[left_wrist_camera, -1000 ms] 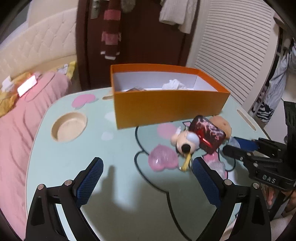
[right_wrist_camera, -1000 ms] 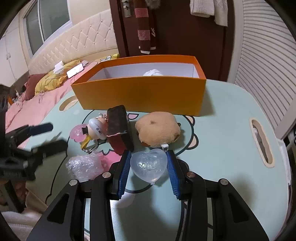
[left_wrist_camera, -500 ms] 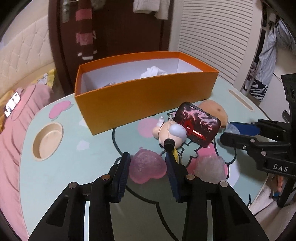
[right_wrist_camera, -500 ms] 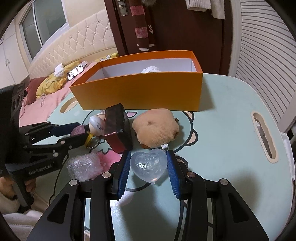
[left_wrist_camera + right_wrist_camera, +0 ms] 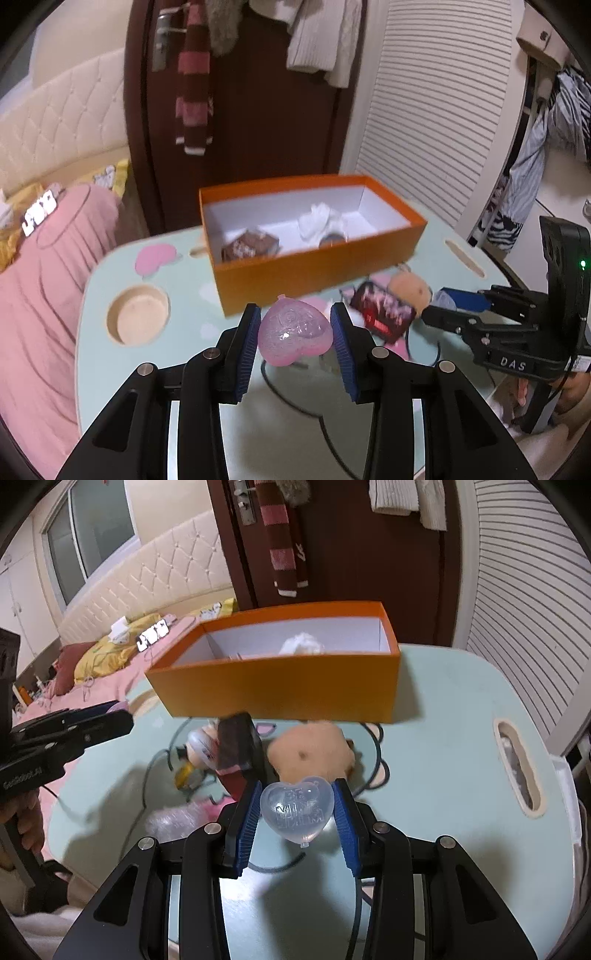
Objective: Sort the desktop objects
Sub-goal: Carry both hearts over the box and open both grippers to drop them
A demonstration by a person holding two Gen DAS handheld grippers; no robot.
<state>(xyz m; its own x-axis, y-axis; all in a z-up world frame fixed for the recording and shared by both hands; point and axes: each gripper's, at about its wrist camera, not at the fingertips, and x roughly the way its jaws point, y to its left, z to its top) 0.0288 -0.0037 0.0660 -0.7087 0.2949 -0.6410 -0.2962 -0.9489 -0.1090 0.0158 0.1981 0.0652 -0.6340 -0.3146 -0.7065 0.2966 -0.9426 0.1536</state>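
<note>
My left gripper (image 5: 294,338) is shut on a pink heart (image 5: 293,334) and holds it above the table, just in front of the orange box (image 5: 317,271). My right gripper (image 5: 297,814) is shut on a clear heart (image 5: 297,808), also lifted. The box (image 5: 280,686) holds a white crumpled item (image 5: 323,219) and a brown packet (image 5: 249,243). On the table lie a dark red case (image 5: 236,749), a tan plush (image 5: 310,753), a small figure keychain (image 5: 197,747) and a bubble-wrapped item (image 5: 173,821).
The mint table (image 5: 450,746) has a round cup recess (image 5: 138,319) at the left and a handle slot (image 5: 517,768) at the right. A pink bed (image 5: 44,295) lies to the left. A door and a slatted wardrobe stand behind the box.
My left gripper closed on the pink heart and lifted it off the table toward the box. My right gripper, still shut on the clear heart, has risen too.
</note>
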